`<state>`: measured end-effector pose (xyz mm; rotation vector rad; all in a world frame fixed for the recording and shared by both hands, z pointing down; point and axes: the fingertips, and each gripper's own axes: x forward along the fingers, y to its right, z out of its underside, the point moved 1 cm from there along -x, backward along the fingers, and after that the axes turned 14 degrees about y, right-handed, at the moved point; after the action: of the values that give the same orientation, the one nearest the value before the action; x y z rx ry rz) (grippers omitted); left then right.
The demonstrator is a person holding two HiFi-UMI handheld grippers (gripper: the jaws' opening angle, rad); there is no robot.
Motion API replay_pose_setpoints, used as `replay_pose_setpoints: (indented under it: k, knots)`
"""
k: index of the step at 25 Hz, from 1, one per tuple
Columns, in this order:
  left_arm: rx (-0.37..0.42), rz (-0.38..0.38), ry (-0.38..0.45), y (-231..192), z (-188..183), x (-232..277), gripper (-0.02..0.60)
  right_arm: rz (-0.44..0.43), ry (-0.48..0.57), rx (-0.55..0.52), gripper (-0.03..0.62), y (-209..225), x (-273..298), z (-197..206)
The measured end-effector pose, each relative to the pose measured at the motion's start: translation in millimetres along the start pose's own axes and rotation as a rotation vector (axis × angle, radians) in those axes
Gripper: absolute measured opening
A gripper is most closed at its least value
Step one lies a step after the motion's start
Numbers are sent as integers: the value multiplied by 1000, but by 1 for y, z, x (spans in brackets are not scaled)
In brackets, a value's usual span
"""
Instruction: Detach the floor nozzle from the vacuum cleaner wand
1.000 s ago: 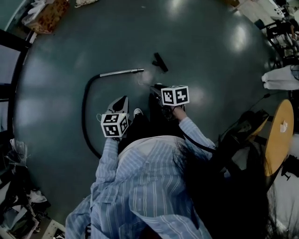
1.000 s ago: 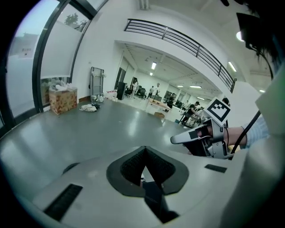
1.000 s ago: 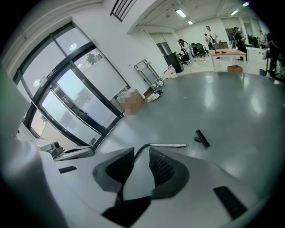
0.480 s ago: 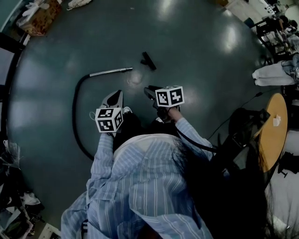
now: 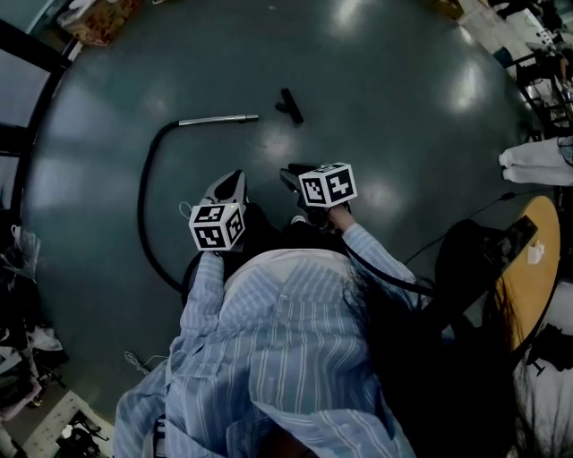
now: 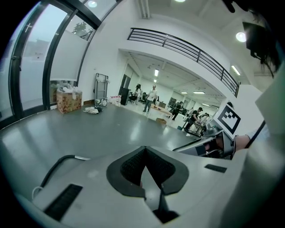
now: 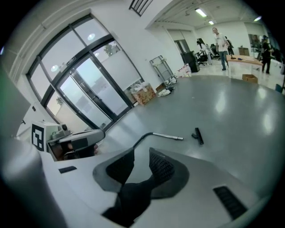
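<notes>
The silver wand lies on the dark floor with its black hose curving back toward me. The black floor nozzle lies separate, a short way right of the wand's tip. Both also show in the right gripper view, the wand with the nozzle beside it. My left gripper hangs well short of the wand, jaws shut and empty. My right gripper is level with it, jaws apart with nothing between them.
A round wooden table stands at the right, with a dark bag and a cable near it. A patterned box sits by the glass wall at the far left. Clutter lies at the near left. People stand far across the hall.
The whole view has shifted as I moved over the floor with both grippers. Wand and nozzle now sit a little farther up and left in the head view. Neither gripper's jaws changed.
</notes>
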<state>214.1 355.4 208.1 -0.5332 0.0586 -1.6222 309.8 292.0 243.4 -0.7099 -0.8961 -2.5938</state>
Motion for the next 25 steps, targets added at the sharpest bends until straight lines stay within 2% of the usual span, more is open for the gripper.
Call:
replay_pose_setpoints:
  k: [4,12,20,25]
  knots:
    - [-3,-50,20,20,6,-7,6,-64,-14,-25,109,2,-10,1]
    - [4,-108,25,17,10,-25,6,-113,-50,-13,109,-10,-4,13]
    - [-13,-93,43,-10,-14,-31,6,-107,-33,-14,109,-34,11,3]
    - [0,-45,16,-9,-10,-24,6,-68,-26,-29,95,-32,10,2]
